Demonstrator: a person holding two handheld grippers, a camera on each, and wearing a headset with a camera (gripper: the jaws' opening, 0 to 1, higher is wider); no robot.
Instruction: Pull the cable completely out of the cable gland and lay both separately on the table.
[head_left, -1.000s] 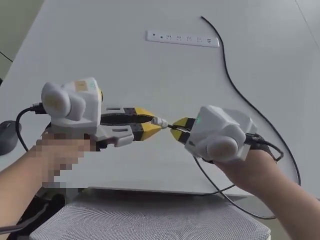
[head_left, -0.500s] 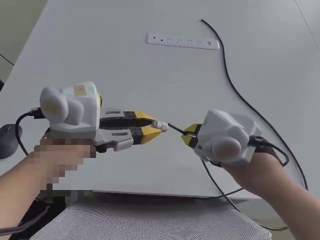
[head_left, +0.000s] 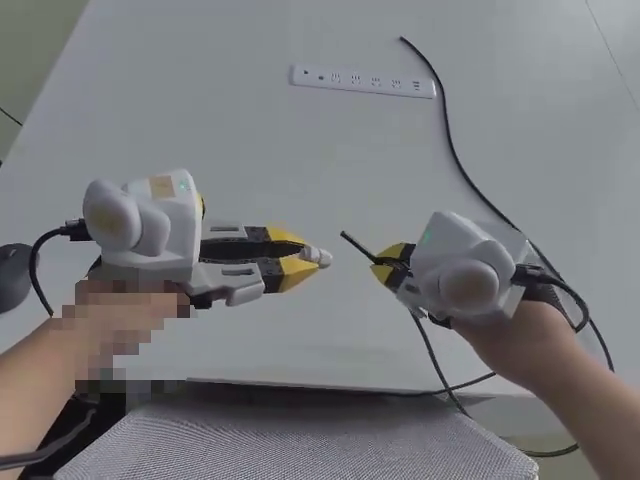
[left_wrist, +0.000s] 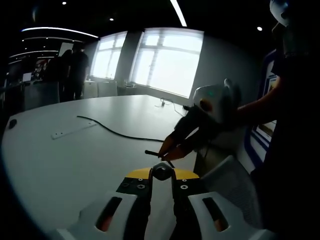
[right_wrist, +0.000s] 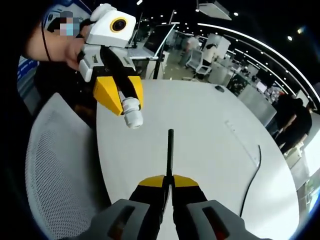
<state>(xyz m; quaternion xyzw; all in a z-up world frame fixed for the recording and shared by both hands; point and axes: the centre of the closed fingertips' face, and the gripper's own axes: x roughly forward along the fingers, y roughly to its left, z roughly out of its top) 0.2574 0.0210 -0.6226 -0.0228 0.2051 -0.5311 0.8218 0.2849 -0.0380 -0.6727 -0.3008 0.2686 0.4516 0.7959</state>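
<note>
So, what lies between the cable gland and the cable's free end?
Nothing: cable gland and cable are apart, bare table behind the gap, in the head view.

Clamped in the left hand-held gripper (head_left: 298, 258), the cable gland (head_left: 319, 257) has its rear half hidden between the jaws; the cable (head_left: 354, 244) disappears into the closed jaws of the right hand-held gripper (head_left: 388, 263). A dark object (head_left: 10, 275) is cut off at the head view's left edge.

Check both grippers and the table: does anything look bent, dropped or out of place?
Nothing stands out. The right gripper holds the cable straight, the left gripper holds the cable gland, with a gap between them. The power strip lies flat on the table.
</note>
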